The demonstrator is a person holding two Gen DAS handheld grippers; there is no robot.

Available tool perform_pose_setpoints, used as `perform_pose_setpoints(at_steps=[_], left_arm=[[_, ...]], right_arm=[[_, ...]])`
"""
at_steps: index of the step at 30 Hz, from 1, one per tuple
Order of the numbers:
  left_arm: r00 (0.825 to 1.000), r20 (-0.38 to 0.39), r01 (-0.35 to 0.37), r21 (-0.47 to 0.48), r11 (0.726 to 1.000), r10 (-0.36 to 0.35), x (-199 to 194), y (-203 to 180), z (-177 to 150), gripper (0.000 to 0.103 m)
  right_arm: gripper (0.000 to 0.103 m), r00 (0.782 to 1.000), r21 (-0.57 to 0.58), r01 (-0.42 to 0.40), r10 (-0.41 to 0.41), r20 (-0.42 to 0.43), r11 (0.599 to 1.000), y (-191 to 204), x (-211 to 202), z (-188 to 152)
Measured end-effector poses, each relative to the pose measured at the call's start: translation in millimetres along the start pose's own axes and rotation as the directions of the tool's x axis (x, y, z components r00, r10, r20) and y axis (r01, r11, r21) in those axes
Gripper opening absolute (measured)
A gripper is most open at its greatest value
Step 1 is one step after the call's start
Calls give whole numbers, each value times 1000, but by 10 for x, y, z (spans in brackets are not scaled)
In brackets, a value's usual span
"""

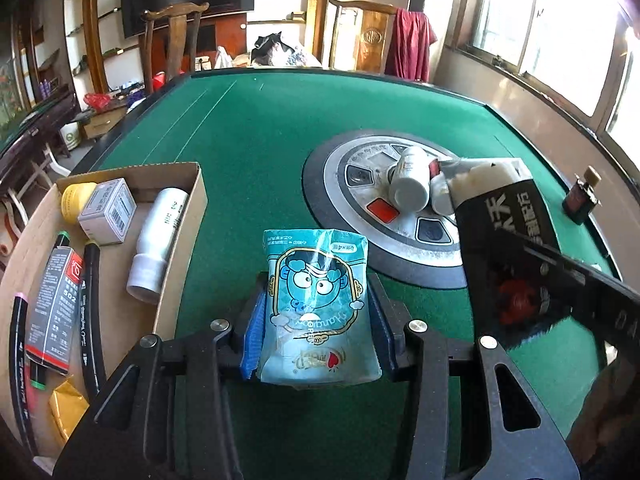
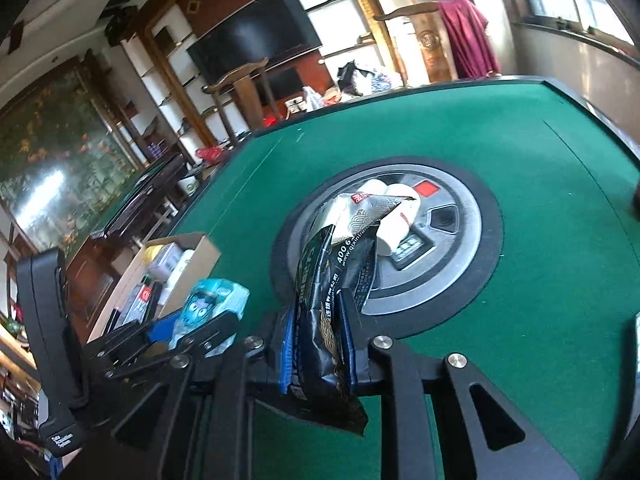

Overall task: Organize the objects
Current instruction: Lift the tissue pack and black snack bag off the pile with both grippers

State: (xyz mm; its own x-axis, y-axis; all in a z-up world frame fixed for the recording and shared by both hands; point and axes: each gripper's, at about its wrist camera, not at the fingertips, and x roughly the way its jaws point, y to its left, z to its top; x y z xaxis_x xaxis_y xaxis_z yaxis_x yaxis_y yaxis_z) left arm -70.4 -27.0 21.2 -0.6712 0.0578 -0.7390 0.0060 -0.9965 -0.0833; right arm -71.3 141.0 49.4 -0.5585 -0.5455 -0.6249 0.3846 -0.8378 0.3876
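Your left tongs (image 1: 316,320) squeeze a blue cartoon packet (image 1: 316,304), holding it just above the green tabletop (image 1: 248,140). Your right tongs (image 2: 316,344) are pinched almost shut on a black packet (image 2: 332,280), lifted over the round gray hub (image 2: 460,240) in the middle of the tabletop. White bottles (image 1: 410,180) lie on that hub. A small dark bottle (image 1: 582,196) stands near the right edge. To your left, the cardboard box (image 1: 188,216) holds a white bottle (image 1: 158,236), a small gray box (image 1: 108,212), a yellow jar (image 1: 74,202) and black pens (image 1: 90,312).
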Motion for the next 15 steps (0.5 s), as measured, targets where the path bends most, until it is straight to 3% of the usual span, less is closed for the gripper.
perform_pose_setpoints(at_steps=[5,15], left_arm=[[1000,-6,-18,19,1000,18,34,-30,-35,45],[997,30,-72,51,996,71,-5,-55,-56,45]], right_arm=[[19,999,-12,-32,31,-17,999,29,30,-33],[19,1000,-25,-12,12,-22,1000,27,70,-40]])
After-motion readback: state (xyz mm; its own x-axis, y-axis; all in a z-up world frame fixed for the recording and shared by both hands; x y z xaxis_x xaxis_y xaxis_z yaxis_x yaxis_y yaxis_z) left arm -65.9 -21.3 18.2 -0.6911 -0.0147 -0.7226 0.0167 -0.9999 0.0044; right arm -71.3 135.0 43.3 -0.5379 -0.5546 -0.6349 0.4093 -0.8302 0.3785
